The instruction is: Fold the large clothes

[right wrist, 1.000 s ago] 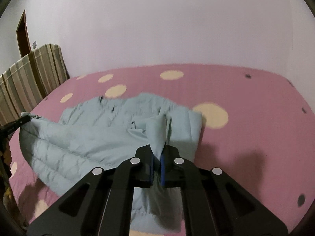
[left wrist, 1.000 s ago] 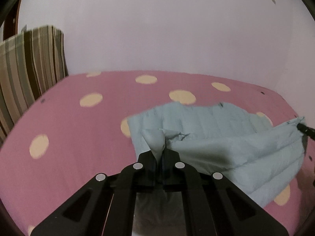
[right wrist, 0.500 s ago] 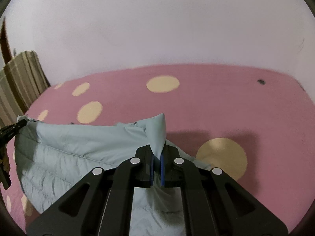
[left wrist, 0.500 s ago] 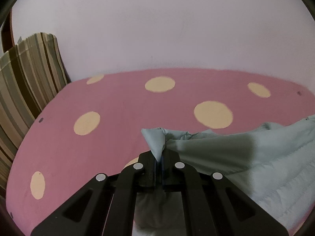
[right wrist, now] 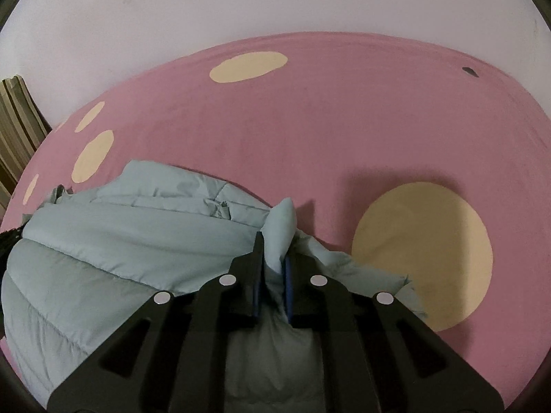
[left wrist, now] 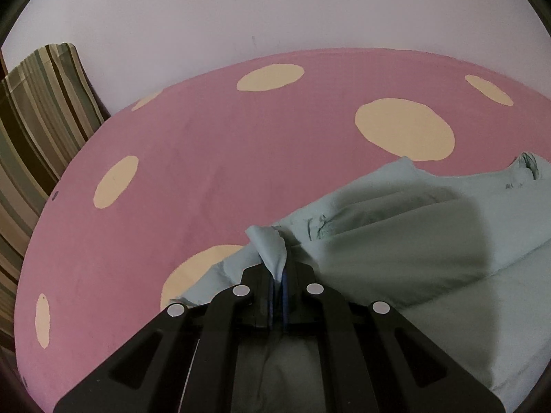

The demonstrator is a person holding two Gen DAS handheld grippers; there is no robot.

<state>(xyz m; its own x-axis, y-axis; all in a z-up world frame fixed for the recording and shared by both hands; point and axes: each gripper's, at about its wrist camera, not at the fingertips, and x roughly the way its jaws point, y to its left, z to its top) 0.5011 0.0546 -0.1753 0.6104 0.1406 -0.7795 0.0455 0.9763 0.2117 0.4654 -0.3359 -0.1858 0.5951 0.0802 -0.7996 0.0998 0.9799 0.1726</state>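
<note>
Left wrist view. Looking down along the left hand-held gripper (left wrist: 277,275), pressed together on a peaked corner of the pale blue puffer jacket (left wrist: 413,241). Beyond the pinch, jacket draped off to the right across the pink spotted bed (left wrist: 206,158), one layer lapped over another, partly in shadow. At the far left, a striped cushion (left wrist: 38,120) against the wall. Judging by the quilting and the soft folds: light, puffy and limp, probably slick-shelled, so best taken at hems and corners, with a deep bite to keep the cloth from sliding out. Compared with a second ago: lower and closer to the sheet, no longer carrying the cloth stretched through the air towards the other side but laying it down onto the bed. Same tight pinch as before.

Right wrist view. Looking along the right hand-held gripper (right wrist: 272,275), just eased apart a little, yet with a plump jacket corner between the blue pads, filling the gap and touching both. Rest of the jacket spread to the left and below, quilted panels bulging, lying on the bed beside a large cream spot. Compared with a second ago: much nearer the bed, folded edge brought down onto the lower layer, and a visibly wider gap between the pads than the earlier hard squeeze. Probably at the point of letting the fold go.
</note>
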